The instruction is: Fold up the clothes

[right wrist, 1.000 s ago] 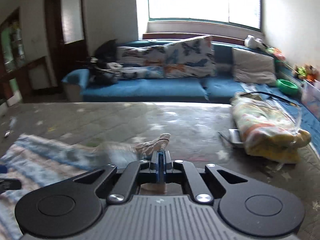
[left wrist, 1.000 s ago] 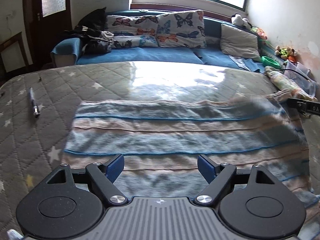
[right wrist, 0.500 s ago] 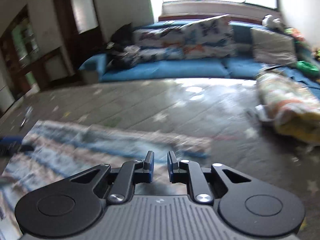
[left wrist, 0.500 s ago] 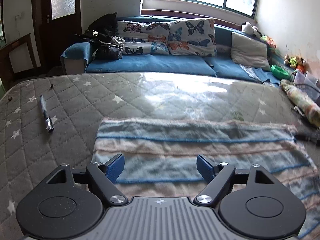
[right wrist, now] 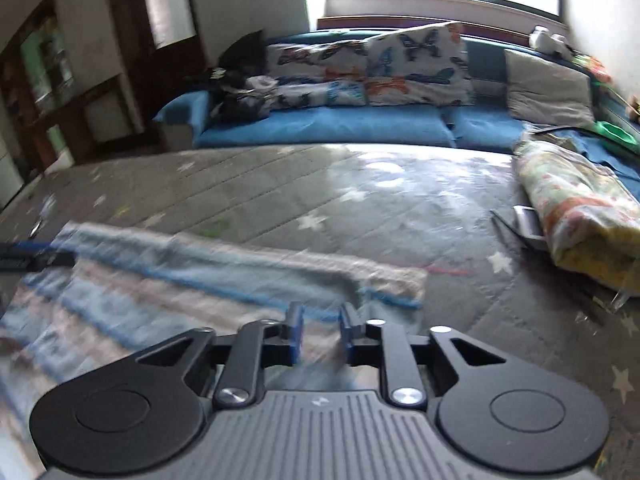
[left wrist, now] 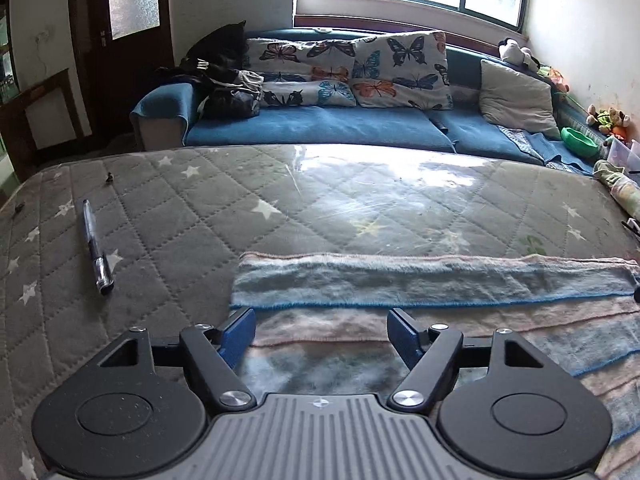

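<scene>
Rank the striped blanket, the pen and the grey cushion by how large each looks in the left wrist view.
1. striped blanket, largest by far.
2. grey cushion, though it sits far back on the sofa, so it is likely bigger than it looks.
3. pen, smallest.

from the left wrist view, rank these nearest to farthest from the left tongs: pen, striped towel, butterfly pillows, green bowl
1. Striped towel: directly under and ahead of the open left tongs.
2. Pen: left, on the quilted mattress.
3. Green bowl and butterfly pillows: both on the blue sofa beyond the mattress, bowl far right, pillows at the backrest; too close to call.
</scene>
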